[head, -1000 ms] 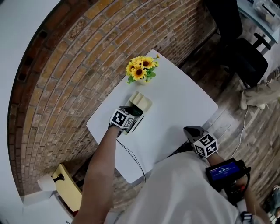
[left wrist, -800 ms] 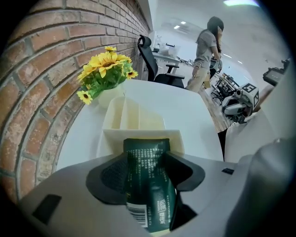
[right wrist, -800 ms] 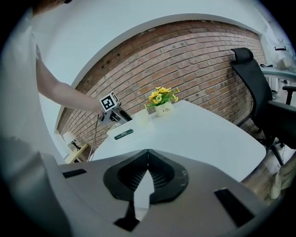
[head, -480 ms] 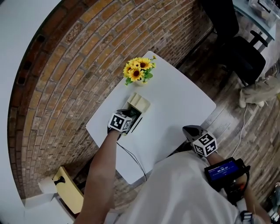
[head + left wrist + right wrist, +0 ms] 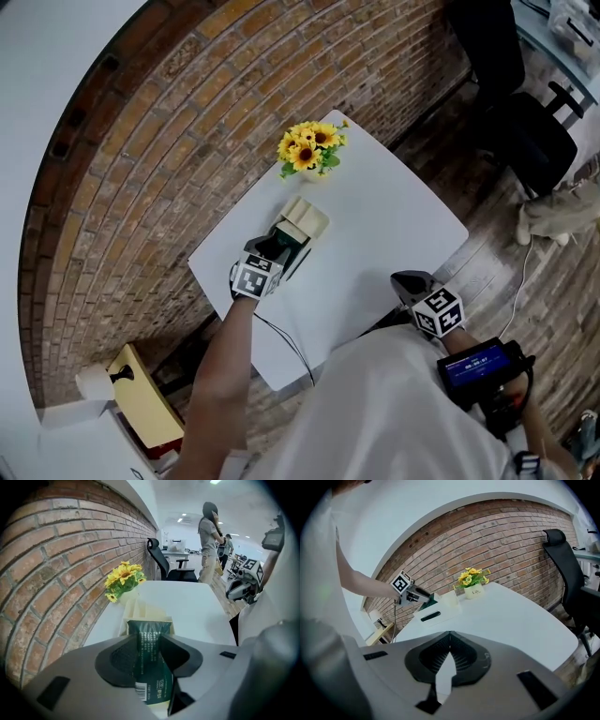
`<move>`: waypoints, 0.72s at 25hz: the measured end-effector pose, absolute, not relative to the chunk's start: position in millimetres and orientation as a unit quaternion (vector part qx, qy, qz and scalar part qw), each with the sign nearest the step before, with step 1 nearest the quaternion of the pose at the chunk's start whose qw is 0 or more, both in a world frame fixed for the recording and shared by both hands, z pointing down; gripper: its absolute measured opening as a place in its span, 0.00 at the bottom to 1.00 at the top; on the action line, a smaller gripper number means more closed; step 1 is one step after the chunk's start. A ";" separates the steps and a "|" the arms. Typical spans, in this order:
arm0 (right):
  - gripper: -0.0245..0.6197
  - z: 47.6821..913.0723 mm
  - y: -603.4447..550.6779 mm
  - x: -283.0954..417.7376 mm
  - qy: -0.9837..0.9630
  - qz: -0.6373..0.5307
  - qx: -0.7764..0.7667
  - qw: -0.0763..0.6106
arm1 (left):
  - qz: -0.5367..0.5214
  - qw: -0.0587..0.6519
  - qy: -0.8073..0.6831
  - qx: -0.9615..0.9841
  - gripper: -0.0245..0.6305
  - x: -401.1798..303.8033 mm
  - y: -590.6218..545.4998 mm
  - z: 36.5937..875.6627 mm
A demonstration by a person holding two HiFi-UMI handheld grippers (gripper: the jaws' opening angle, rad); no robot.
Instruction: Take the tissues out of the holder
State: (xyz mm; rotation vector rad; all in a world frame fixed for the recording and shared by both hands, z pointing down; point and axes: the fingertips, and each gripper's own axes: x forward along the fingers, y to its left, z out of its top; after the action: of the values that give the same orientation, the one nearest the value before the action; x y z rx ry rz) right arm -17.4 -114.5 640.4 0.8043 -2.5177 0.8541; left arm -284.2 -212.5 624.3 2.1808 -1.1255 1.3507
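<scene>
Near the brick-wall edge of the bench (image 5: pixel 394 202), our left gripper (image 5: pixel 281 246) is closing its fingers (image 5: pixel 115 660) on the green tissue pack (image 5: pixel 150 667), which sits in the holder (image 5: pixel 307 221). We risk a slip from a shallow pinch, or dragging the holder along. Our right gripper (image 5: pixel 449 660) keeps its fingers pressed together, empty.

head view overhead, gripper views low, sharing table (image 5: pixel 394 216)

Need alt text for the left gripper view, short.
The left gripper is closing its jaws on a dark green tissue pack sticking out of a cream holder on a white table. Behind it, a pot of sunflowers sits by a curved brick wall.
</scene>
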 end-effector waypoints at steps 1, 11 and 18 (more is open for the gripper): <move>0.05 639.9 -115.2 -19.1 -0.893 0.301 0.282 0.181 | 0.476 0.158 -0.398 0.768 0.29 -283.7 -209.1 621.1; 0.05 639.8 -118.1 -33.3 -0.899 0.296 0.262 0.188 | 0.405 0.070 -0.473 0.779 0.28 -290.9 -189.0 563.2; 0.05 637.1 -118.5 -53.0 -0.909 0.286 0.232 0.194 | 0.332 0.055 -0.555 0.760 0.28 -313.7 -169.8 510.9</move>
State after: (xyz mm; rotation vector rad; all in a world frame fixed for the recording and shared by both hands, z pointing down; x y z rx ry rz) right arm -53.0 -118.5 637.1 0.6514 -2.5498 0.8013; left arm -313.7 -169.8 510.9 2.3076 -1.6856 1.0089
